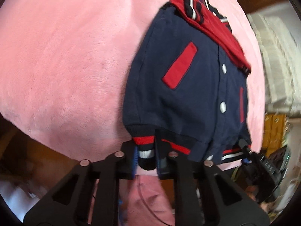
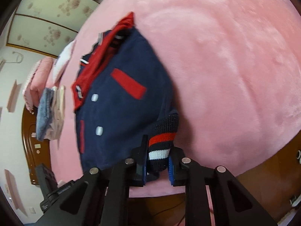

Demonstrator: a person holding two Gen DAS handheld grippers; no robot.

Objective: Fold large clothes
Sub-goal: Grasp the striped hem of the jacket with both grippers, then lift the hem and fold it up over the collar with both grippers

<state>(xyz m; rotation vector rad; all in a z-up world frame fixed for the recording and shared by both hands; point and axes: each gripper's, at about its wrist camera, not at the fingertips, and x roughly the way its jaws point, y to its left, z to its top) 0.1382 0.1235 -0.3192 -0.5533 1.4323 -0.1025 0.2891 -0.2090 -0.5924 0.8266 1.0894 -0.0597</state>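
Observation:
A navy varsity jacket [image 1: 188, 86] with red pocket trims, white snaps and red sleeves lies on a pink plush bed cover [image 1: 65, 66]. My left gripper [image 1: 146, 160] is shut on the jacket's striped knit hem at one bottom corner. In the right wrist view the jacket [image 2: 122, 109] shows again, and my right gripper [image 2: 158, 163] is shut on the striped hem [image 2: 161, 143] at the other bottom corner. The right gripper also shows in the left wrist view [image 1: 246, 148]. The red sleeves [image 1: 212, 24] lie folded over the jacket's upper part.
A stack of folded clothes [image 2: 49, 114] sits on the pink cover [image 2: 235, 75] beyond the jacket, with a pink folded pile [image 2: 37, 79] behind it. A wooden bed frame [image 2: 30, 141] and a floral wardrobe [image 2: 52, 15] stand at the left.

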